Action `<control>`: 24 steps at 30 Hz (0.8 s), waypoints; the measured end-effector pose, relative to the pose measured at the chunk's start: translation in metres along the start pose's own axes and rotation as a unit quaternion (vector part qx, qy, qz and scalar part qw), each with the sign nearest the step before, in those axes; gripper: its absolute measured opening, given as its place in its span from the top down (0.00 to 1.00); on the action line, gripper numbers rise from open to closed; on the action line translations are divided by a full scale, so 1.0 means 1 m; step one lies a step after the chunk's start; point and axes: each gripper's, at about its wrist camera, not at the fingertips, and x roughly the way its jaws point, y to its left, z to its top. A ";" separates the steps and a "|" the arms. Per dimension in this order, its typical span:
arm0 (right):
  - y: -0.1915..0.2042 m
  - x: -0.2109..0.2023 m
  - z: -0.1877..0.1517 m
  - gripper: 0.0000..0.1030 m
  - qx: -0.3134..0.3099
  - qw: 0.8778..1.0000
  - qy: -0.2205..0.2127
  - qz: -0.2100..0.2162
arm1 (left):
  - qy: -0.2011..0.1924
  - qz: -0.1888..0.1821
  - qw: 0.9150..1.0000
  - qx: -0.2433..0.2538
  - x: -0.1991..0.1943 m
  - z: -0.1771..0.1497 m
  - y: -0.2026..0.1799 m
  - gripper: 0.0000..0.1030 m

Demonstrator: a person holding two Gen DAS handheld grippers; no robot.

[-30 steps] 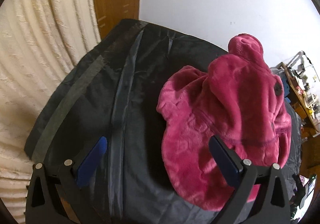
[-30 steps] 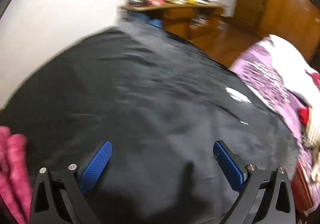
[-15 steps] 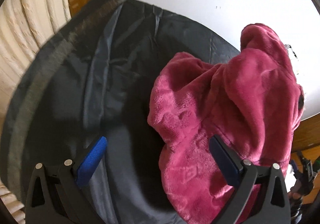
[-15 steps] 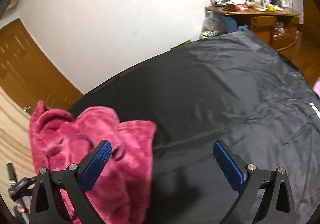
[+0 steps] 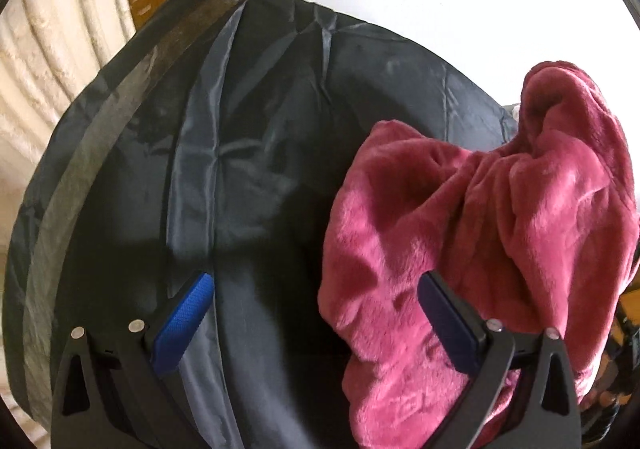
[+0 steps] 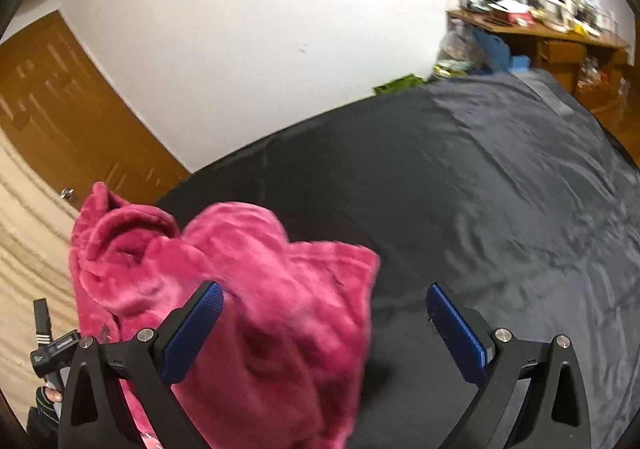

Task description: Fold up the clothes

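Pink fleece garment (image 5: pixel 472 249) lies bunched, unfolded, on the black sheet (image 5: pixel 248 153). Left tool (image 5: pixel 312 313) and right tool (image 6: pixel 324 313) both spread wide, gripping nothing. Judged step: approach; next, pinch an edge and spread flat.

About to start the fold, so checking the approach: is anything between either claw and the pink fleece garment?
Nothing visible blocks either one. The pink fleece garment lies bunched on the black sheet, right ahead of the open left claw and the open right claw.
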 end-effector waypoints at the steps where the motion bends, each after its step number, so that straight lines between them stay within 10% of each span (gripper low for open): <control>1: 0.008 0.003 0.003 0.00 -0.008 1.000 0.000 0.005 | 0.001 0.000 1.000 0.004 0.002 0.002 -0.001 0.01; 18: 0.042 0.037 0.012 0.00 -0.032 0.999 0.032 0.015 | 0.044 -0.082 0.996 -0.012 0.085 0.064 -0.012 0.02; 24: 0.035 0.039 0.009 0.00 -0.029 0.999 0.036 0.011 | 0.062 -0.105 0.993 -0.009 0.086 0.066 -0.025 0.29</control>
